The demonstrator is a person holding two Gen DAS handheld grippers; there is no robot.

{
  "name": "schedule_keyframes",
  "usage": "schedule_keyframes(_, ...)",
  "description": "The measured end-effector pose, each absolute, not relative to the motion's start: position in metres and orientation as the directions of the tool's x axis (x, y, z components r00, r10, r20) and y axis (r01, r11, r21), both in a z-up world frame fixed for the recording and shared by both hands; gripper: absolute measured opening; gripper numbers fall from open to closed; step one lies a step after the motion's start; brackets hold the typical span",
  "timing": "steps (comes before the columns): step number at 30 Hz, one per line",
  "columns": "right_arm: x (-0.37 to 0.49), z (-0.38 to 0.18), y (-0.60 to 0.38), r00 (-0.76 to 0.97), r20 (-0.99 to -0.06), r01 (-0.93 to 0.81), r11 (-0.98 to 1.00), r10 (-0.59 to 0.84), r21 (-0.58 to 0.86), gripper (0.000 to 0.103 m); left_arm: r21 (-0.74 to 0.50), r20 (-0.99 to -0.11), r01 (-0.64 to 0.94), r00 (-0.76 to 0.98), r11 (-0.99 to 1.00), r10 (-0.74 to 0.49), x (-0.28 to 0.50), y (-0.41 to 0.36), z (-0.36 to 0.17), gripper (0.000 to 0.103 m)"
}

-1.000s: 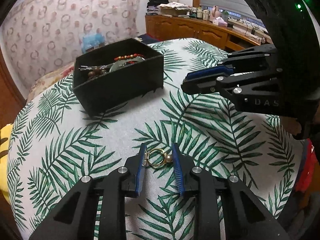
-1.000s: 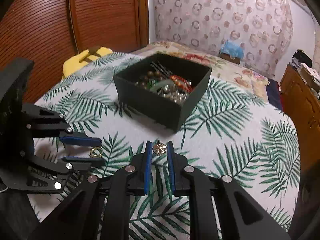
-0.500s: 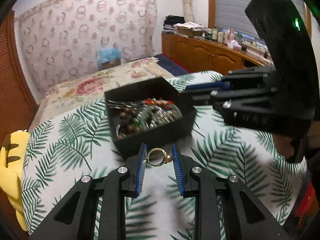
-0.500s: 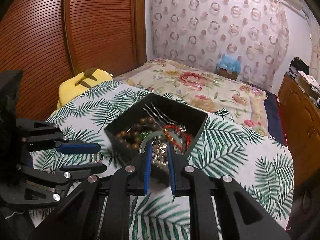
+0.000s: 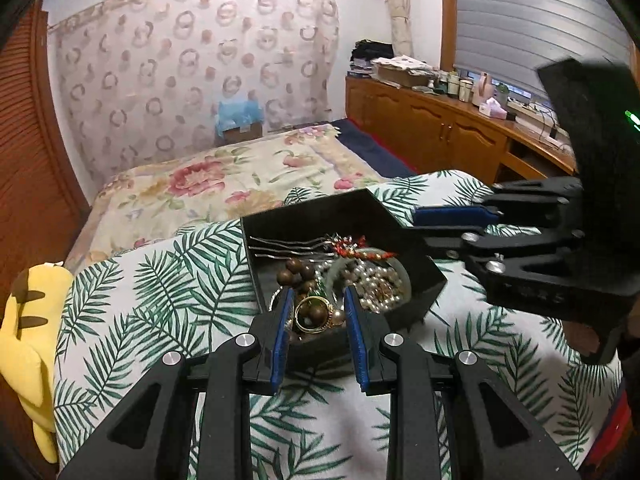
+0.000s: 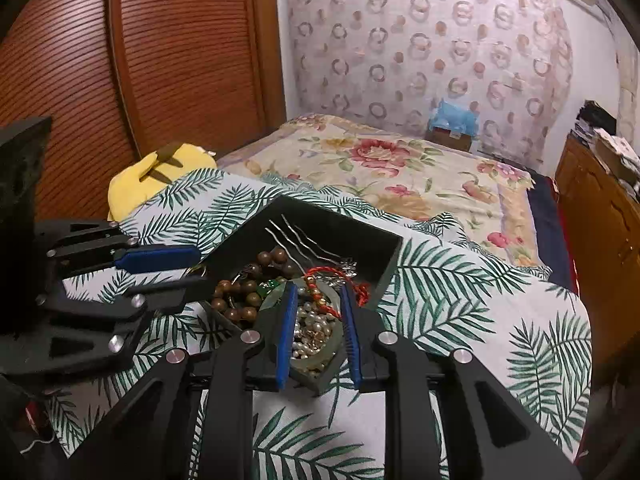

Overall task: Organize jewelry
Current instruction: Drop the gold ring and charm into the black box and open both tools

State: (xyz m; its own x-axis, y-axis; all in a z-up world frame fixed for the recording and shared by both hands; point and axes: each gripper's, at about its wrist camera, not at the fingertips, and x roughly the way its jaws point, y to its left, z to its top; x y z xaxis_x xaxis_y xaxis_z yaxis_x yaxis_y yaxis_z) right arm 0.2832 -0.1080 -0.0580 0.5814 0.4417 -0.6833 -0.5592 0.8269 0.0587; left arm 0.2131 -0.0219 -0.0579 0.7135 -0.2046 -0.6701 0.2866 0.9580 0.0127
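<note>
A black open box [image 5: 404,236] [image 6: 384,256] holds wooden beads, pearls, hairpins and a red bracelet. My left gripper [image 5: 316,314] is shut on a gold ring with a pearl [image 5: 312,314] and holds it over the box's near corner. My right gripper [image 6: 318,308] is open over the pearls [image 6: 312,332] in the box, and nothing is between its fingers. In the left wrist view the right gripper [image 5: 456,220] sits above the box's right wall. In the right wrist view the left gripper [image 6: 168,268] is at the box's left corner.
The box stands on a palm-leaf cloth [image 5: 152,296] [image 6: 460,304]. A yellow plush [image 5: 28,332] [image 6: 156,172] lies at the cloth's left edge. A floral bed [image 6: 392,168] is behind, and wooden cabinets [image 5: 432,132] are to the right.
Both grippers rose from the cloth and moved over the box. The right gripper opened, and the small flower-shaped piece it held is no longer between its fingers. The left still holds the ring.
</note>
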Motion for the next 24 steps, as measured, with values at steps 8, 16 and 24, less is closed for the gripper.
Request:
schedule_keyframes(8,0.27,-0.055,-0.125,0.603,-0.665,-0.536,0.841,0.441,0.072,0.024,0.002,-0.667,0.268,0.718,0.963,-0.199,0.238,-0.023,-0.056,0.024)
schedule_keyframes(16,0.258,-0.052,-0.135,0.627,-0.647,-0.507,0.858,0.434,0.083,0.024,-0.031,-0.657,0.242,0.726,0.97,-0.203,0.249,-0.018,-0.056,0.024)
schedule_keyframes(24,0.251,-0.049,-0.141,0.642,-0.639,-0.484,0.87,0.424,0.092,0.024,-0.05,-0.644,0.225,0.738,0.973,-0.203,0.242,-0.013,-0.056,0.051)
